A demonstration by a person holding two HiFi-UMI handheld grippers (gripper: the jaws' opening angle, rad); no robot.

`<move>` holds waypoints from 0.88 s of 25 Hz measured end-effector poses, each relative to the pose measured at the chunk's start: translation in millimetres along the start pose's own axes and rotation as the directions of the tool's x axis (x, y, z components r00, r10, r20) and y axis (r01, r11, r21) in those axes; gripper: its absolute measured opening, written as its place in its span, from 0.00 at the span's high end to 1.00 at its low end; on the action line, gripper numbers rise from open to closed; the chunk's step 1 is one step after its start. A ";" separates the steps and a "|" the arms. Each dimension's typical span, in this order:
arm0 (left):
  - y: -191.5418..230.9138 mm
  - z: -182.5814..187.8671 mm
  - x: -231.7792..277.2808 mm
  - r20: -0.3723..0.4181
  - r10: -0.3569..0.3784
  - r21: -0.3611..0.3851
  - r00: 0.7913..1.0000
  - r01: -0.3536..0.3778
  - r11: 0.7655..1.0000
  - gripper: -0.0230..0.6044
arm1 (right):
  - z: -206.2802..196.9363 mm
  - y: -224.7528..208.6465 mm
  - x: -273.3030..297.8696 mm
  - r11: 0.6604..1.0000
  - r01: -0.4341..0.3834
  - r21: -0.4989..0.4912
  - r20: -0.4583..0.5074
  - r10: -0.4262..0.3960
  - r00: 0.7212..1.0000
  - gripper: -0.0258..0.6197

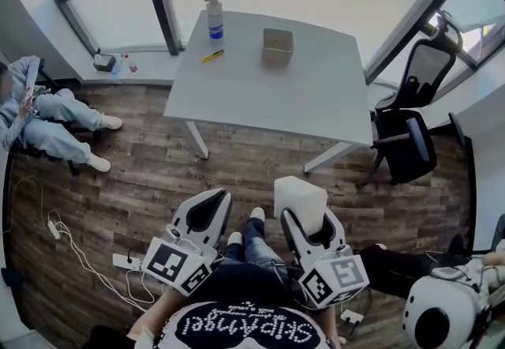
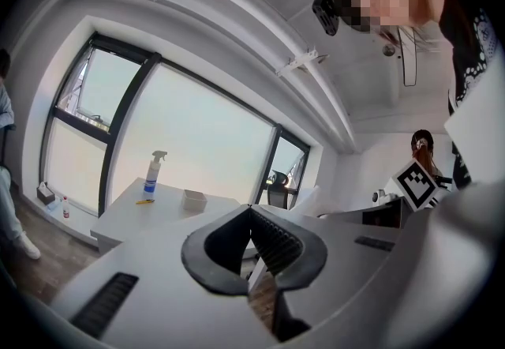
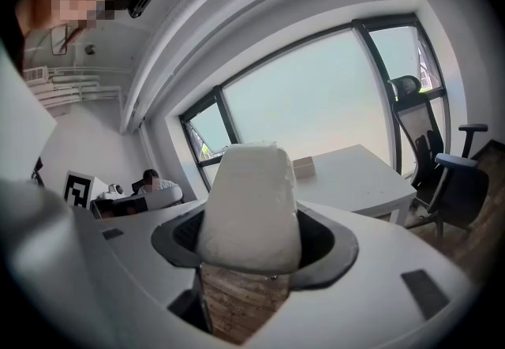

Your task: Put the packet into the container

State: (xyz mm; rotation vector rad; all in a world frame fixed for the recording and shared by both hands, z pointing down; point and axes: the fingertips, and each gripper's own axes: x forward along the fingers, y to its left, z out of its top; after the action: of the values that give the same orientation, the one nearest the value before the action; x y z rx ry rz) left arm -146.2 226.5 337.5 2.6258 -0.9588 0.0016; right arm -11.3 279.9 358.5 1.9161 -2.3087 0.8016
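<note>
Head view: the right gripper (image 1: pixel 304 221) is clamping the white packet (image 1: pixel 300 196) over the wood floor (image 1: pixel 158 174), well apart from the grey table (image 1: pixel 316 95). The container (image 1: pixel 278 45) is sitting on the table at twelve o'clock, with a spray bottle (image 1: pixel 215 14) at eleven. An office chair (image 1: pixel 406 130) is standing at two.

Left gripper view: only here is the left gripper (image 2: pixel 251 213) showing its jaws meeting at the tips, with nothing between them.

Right gripper view: the packet is filling the jaws, with the pads pressing both sides. Tall windows (image 3: pixel 316 95) are rising behind the table.

I see a pale grey worktop (image 1: pixel 300 95) on the wooden floor (image 1: pixel 142 182). On it stand a spray bottle (image 1: pixel 215 16) and a small square container (image 1: pixel 278 45), with a yellow pen (image 1: pixel 212 56) near the bottle.
</note>
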 end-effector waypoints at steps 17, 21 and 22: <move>11.0 19.0 77.3 0.018 0.042 0.013 0.999 -0.042 0.999 0.95 | 41.8 -58.2 48.7 1.000 -0.021 0.003 -0.021 0.021 1.000 0.53; 8.3 20.4 90.8 0.019 0.044 0.018 0.999 -0.044 0.999 0.95 | 50.0 -66.8 54.5 0.999 -0.043 -0.009 -0.007 0.043 0.999 0.53; 7.3 20.7 93.8 0.020 0.043 0.019 0.999 -0.043 0.999 0.95 | 51.9 -68.5 55.4 0.999 -0.049 -0.019 -0.002 0.049 0.999 0.53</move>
State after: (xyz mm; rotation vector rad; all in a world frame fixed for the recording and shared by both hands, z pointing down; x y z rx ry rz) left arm -80.8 156.1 331.4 2.6270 -1.0263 -0.0047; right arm 54.0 201.3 357.5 1.8577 -2.3627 0.7820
